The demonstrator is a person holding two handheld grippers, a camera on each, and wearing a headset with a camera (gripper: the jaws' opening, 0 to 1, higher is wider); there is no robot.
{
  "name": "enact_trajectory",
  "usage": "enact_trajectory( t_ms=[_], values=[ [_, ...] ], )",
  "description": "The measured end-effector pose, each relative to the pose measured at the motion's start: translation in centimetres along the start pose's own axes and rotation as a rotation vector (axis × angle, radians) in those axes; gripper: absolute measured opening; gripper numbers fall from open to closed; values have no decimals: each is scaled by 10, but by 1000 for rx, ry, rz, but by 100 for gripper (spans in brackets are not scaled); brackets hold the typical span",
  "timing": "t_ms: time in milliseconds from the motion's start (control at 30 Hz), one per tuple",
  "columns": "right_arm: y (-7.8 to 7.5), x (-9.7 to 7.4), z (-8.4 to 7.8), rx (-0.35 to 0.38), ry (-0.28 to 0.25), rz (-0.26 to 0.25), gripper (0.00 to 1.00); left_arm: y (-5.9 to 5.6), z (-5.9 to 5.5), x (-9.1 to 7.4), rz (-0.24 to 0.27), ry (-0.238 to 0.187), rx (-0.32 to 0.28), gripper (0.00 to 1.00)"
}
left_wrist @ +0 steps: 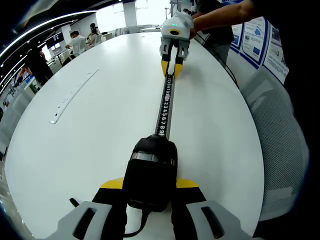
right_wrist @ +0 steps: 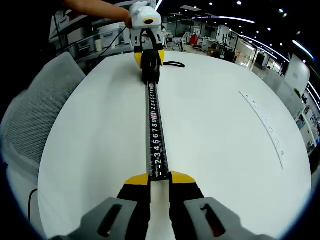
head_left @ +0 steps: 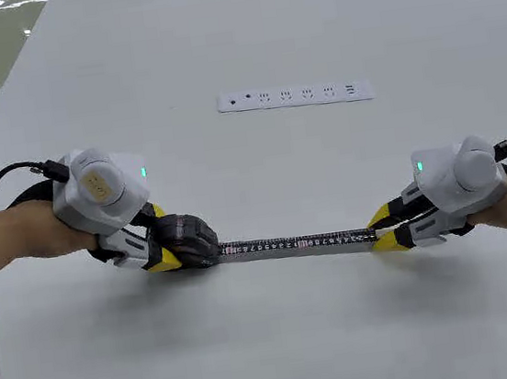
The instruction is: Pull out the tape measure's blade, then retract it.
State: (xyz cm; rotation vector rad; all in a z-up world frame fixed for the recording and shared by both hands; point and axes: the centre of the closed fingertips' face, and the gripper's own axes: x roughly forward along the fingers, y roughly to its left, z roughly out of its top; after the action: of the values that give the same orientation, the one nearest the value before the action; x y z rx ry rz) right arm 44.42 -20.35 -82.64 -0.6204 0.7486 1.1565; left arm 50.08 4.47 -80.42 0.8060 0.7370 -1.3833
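A black tape measure case [head_left: 186, 239] lies on the white table, and my left gripper [head_left: 163, 247] is shut on it; its own view has the case [left_wrist: 151, 172] between the yellow-tipped jaws. The blade [head_left: 297, 242] runs out flat along the table to the right, numbers up. My right gripper [head_left: 386, 229] is shut on the blade's end. In the right gripper view the blade [right_wrist: 154, 135] stretches from the jaws to the case [right_wrist: 150, 65] far off. In the left gripper view the blade [left_wrist: 165, 107] leads to the right gripper [left_wrist: 172, 67].
A white power strip [head_left: 295, 96] lies flat at the back middle of the table [head_left: 281, 334]. Black cables trail off both grippers at the table's left and right edges. A mesh chair [left_wrist: 280, 135] stands beside the table, and people stand in the far room.
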Motion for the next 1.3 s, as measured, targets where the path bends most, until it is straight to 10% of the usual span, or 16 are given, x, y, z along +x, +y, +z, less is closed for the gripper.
enact_trajectory(
  t_ms=[1300],
  values=[
    [-10,-7,-18,-37,74,-46,19,0,1,2,-6,20,-16,31]
  ],
)
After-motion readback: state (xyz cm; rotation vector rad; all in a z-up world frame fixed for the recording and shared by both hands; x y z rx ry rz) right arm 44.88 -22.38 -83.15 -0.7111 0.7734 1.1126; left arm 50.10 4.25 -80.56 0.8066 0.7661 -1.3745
